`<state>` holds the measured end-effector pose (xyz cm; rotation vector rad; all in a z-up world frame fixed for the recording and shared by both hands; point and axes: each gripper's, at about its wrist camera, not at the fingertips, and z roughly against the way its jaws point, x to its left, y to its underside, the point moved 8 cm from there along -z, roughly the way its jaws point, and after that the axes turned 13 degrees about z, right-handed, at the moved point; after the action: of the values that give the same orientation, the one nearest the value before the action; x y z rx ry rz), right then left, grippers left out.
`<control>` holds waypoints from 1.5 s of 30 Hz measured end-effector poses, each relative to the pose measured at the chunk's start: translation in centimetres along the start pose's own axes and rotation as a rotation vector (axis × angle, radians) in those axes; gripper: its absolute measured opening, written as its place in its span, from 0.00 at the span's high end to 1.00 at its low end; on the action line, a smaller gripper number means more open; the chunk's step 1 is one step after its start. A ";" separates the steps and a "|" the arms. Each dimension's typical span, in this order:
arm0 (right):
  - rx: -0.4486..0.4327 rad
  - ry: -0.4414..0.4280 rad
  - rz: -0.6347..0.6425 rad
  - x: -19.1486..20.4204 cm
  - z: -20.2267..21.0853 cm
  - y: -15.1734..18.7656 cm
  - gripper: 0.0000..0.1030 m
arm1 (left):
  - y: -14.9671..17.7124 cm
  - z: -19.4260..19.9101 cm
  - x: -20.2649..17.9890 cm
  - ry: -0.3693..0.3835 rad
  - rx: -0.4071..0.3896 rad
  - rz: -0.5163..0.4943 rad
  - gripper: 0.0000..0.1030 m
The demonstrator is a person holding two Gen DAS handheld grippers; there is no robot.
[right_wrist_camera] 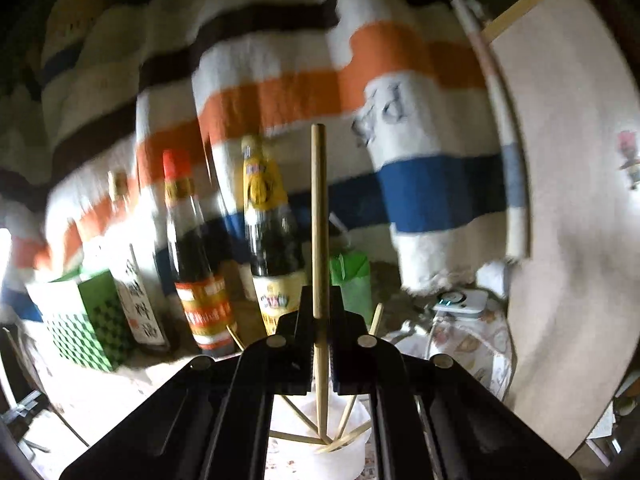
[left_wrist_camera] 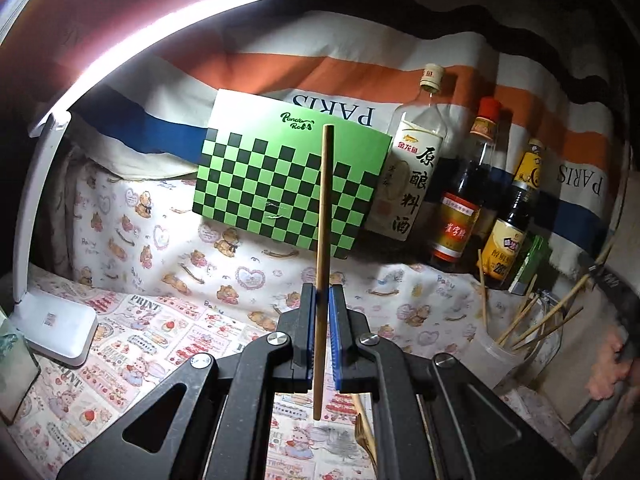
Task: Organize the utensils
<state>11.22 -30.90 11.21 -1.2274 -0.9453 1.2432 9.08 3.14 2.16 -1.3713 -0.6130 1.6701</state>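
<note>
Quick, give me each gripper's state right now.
Left gripper: shut on a dark chopstick.
Right gripper: shut on a pale chopstick, above the plastic cup.

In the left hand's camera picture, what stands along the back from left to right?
White desk lamp → green checkered board → clear cooking wine bottle → red-capped dark bottle → yellow-labelled dark bottle → cup of chopsticks.

Matt wooden chopstick [left_wrist_camera: 325,240] (glossy glass bottles [left_wrist_camera: 460,200])

I count three bottles [left_wrist_camera: 460,200] beside one checkered box [left_wrist_camera: 288,184], one lamp [left_wrist_camera: 52,312], one cup [left_wrist_camera: 500,356] of chopsticks [left_wrist_camera: 536,320], and two held chopsticks [left_wrist_camera: 323,240].
</note>
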 end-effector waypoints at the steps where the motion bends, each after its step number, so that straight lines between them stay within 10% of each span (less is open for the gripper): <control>1: 0.018 -0.002 0.007 0.3 -0.6 0.4 0.94 | -0.1 0.2 0.0 0.006 -0.004 0.003 0.95; 45: 0.262 -0.056 0.130 3.3 -6.2 8.4 0.93 | -0.5 0.5 0.0 0.010 0.012 0.029 0.95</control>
<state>16.33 -29.30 1.69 -1.0642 -0.7240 1.4613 8.72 3.44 2.67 -1.3850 -0.5789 1.6862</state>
